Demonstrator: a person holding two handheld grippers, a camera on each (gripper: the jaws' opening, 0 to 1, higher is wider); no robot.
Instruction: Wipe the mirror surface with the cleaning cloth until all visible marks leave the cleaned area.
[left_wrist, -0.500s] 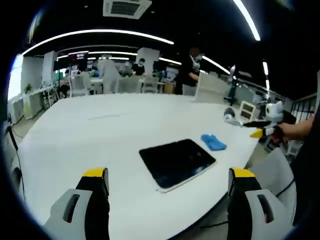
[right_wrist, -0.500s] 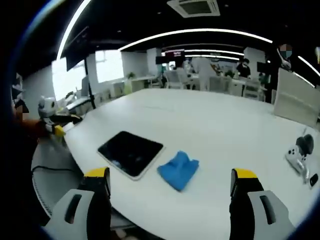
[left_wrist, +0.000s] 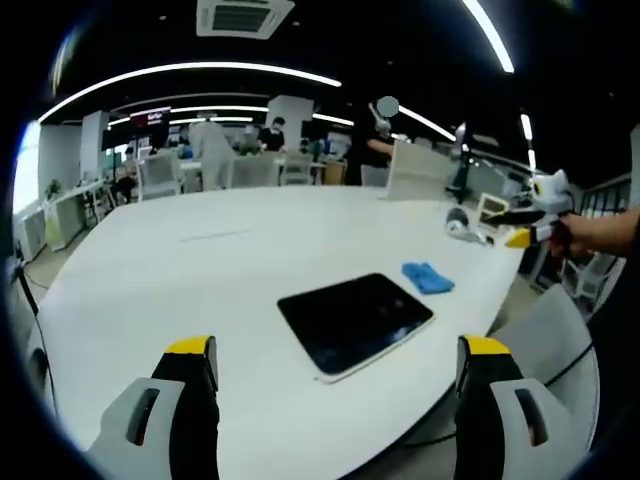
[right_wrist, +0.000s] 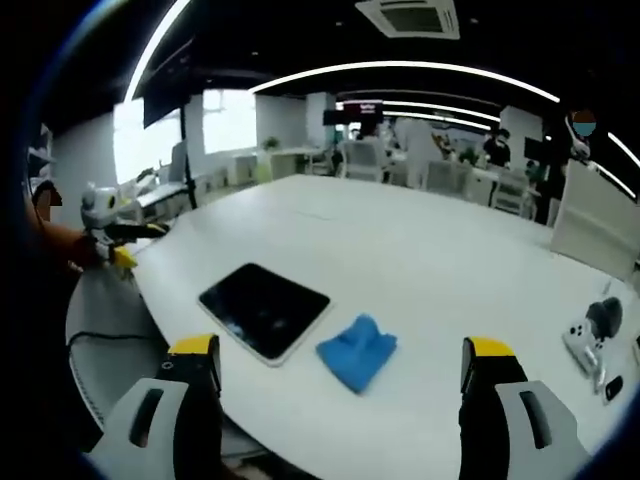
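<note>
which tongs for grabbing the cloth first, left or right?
Probably right. In its view the blue cloth lies between its open tongs, nearer than the mirror. For the left tongs, the cloth lies beyond the mirror.

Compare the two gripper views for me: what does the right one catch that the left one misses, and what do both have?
Right gripper view alone: a white game controller near the table edge, and a bright window. Left gripper view alone: a ceiling vent directly above and white chairs far off. Both share the white table, the dark mirror and the blue cleaning cloth beside it, untouched.
</note>
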